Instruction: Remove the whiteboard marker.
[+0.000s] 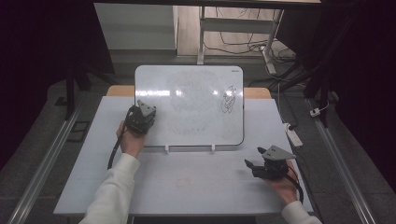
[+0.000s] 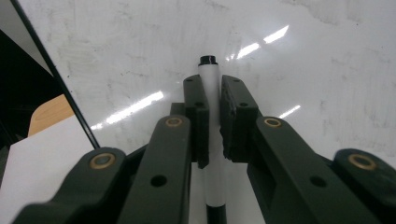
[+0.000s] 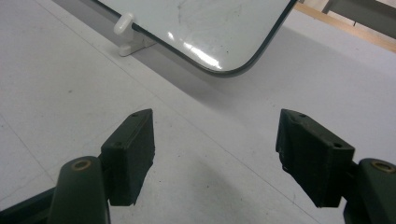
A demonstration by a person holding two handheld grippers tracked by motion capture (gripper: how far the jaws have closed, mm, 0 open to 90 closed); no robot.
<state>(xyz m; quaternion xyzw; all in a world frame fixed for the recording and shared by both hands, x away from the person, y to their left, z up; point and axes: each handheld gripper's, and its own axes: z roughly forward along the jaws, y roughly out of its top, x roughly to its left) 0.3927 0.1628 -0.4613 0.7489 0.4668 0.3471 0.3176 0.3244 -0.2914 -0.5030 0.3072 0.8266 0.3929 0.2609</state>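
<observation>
A pale grey bench [image 1: 196, 186] carries a whiteboard [image 1: 187, 126] lying flat on it, its near edge set against two small white clips [image 1: 166, 149]. The board's glossy face throws back streaks of ceiling light and is clouded with wiped smears; a black scribble [image 1: 228, 99] sits near its right edge (what it depicts is too small to tell). A strip of light wood shows at the bench's far side, beyond the board's corners.

The left claw [image 2: 212, 81] is over the left part of the whiteboard, its jaws pressed together on a white marker [image 2: 211, 98] with a black capped end pointing away from the camera over the board. The person's left hand [image 1: 130, 140], in a white sleeve, holds this claw.

The right claw [image 3: 215, 154] rests low over the bare bench surface just off the board's near right corner, its jaws spread wide with nothing between them.

Around the bench the room is dim: grey floor, metal rails on both sides, a white desk frame beyond with loose cables [image 1: 243, 46] under it, and a white power strip [image 1: 293, 135] on the floor at the right
</observation>
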